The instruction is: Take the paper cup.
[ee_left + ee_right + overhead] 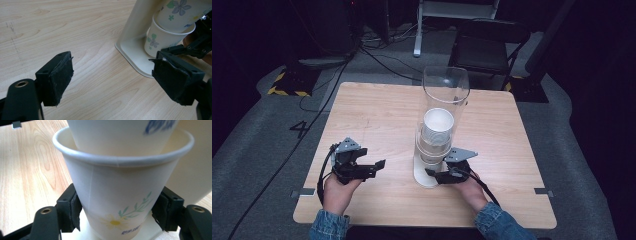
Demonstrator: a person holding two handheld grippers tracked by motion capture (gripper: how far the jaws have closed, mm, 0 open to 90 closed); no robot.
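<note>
A clear tube dispenser (445, 90) on a white base (424, 179) stands at the table's middle and holds a stack of paper cups (438, 122). In the right gripper view the bottom cup (117, 185), white with a daisy print, hangs below the one nested in it. My right gripper (116, 215) has a pad on each side of that cup's lower wall, pressing it. From above, the right gripper (435, 175) sits at the base's front. My left gripper (374, 169) hovers left of the dispenser, open and holding nothing (112, 80); its view shows the bottom cup (162, 40).
The wooden table (377, 115) has bare room left, right and behind the dispenser. A black folding chair (484, 45) and cables on the grey floor lie beyond the far edge. The right gripper's black body (197, 45) is close to my left gripper's right jaw.
</note>
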